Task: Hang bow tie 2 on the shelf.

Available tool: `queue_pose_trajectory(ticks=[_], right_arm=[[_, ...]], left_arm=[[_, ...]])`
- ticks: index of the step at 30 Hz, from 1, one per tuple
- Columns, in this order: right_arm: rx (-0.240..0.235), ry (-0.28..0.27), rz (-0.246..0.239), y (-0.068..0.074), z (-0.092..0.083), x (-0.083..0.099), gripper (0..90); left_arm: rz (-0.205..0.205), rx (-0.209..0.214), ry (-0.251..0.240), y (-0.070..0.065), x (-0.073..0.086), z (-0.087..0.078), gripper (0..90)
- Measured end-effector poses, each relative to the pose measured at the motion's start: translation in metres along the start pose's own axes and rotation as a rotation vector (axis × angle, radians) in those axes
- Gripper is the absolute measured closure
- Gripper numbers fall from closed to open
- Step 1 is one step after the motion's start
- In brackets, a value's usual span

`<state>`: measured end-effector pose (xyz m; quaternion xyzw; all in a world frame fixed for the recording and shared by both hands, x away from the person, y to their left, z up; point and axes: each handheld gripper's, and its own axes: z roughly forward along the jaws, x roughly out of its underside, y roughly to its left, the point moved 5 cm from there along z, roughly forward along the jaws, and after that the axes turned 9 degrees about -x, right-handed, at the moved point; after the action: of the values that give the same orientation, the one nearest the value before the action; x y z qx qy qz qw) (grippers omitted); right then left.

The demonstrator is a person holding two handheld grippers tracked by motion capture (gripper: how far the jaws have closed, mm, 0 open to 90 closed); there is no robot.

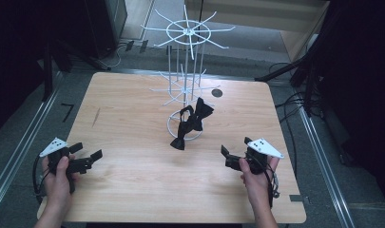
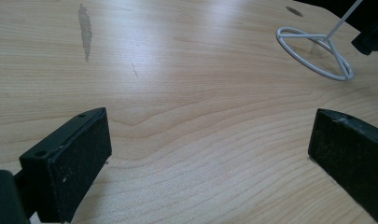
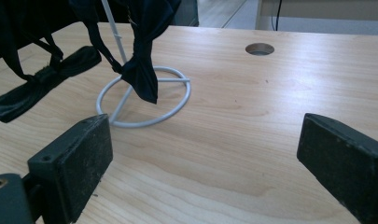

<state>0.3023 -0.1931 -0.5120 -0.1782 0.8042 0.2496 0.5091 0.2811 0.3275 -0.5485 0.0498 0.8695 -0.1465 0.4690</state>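
Your left gripper (image 1: 89, 158) sits low over the near-left part of the light wooden table (image 1: 133, 190), held in your left hand (image 1: 57, 176), its two black jaws spread wide with bare wood grain between them. Your right gripper (image 1: 226, 156) mirrors it at the near-right, gripped by your right hand (image 1: 257, 178) — jaws just as wide, holding nothing. Between the two, toward the middle of the table, stands the tall white wire display rack (image 1: 186, 33) with spokes radiating at two levels and a round ring base (image 3: 144, 100) flat on the wood. Black bow ties (image 1: 192, 118) hang low on its pole, one dangling over the ring (another trails down onto the tabletop beside it, toward you). Both grippers are well apart from the rack. A round hole (image 3: 260, 48) pierces the tabletop beyond the base — and a pale scuff mark (image 2: 85, 30) streaks the wood ahead of your left gripper.
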Motion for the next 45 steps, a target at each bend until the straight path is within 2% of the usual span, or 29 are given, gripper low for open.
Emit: queue_pose_trajectory(ticks=[5,14,22,28,31,45], right_arm=[[0.003,0.003,0.006,-0.006,-0.008,0.008,3.7],[0.037,0.026,0.022,-0.021,-0.020,0.027,3.7],[0.051,0.026,0.016,-0.029,-0.027,0.034,3.7],[0.079,0.033,0.023,-0.044,-0.036,0.043,3.7],[0.127,0.034,0.031,-0.056,-0.044,0.048,4.6],[0.180,0.038,0.078,-0.081,-0.070,0.063,4.8]], left_arm=[[-0.001,-0.001,0.001,0.000,0.000,0.000,0.0],[-0.001,-0.002,0.000,0.000,0.000,0.000,0.0],[-0.001,-0.002,-0.001,0.000,0.000,0.000,0.0],[-0.001,-0.003,0.000,0.000,0.000,0.000,0.0],[0.001,-0.002,0.001,0.000,0.000,0.000,0.0],[-0.002,-0.004,0.000,0.000,0.000,0.000,0.0]])
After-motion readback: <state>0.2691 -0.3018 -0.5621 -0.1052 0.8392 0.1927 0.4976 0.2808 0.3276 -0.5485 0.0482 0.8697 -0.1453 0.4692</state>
